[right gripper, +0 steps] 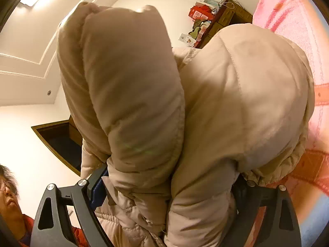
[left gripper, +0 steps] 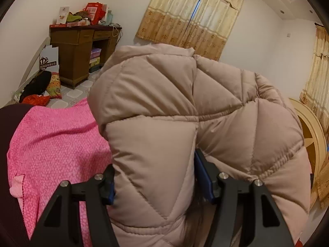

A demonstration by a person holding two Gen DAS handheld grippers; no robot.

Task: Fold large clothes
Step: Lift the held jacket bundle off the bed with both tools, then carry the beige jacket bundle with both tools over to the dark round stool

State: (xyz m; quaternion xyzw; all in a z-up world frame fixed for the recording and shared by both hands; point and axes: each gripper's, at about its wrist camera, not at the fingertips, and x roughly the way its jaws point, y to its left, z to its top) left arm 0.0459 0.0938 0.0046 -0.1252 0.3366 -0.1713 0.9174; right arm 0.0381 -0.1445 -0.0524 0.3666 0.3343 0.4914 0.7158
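Note:
A beige quilted puffer jacket (left gripper: 185, 107) fills the left wrist view and bulges up over my left gripper (left gripper: 158, 175), which is shut on a thick fold of it. The blue pads (left gripper: 203, 177) press the padding from both sides. In the right wrist view the same jacket (right gripper: 236, 103) hangs in two puffy lobes over my right gripper (right gripper: 170, 187), which is shut on a bunched fold. The fingertips of both grippers are mostly hidden by fabric. The jacket is lifted above a pink bedspread (left gripper: 51, 144).
A brown wooden desk (left gripper: 80, 47) with clutter stands by the far wall, clothes on the floor beside it. Curtains (left gripper: 191, 16) hang at the window. A bed headboard (left gripper: 308, 135) is at the right. A person's face (right gripper: 8, 193) shows at the lower left.

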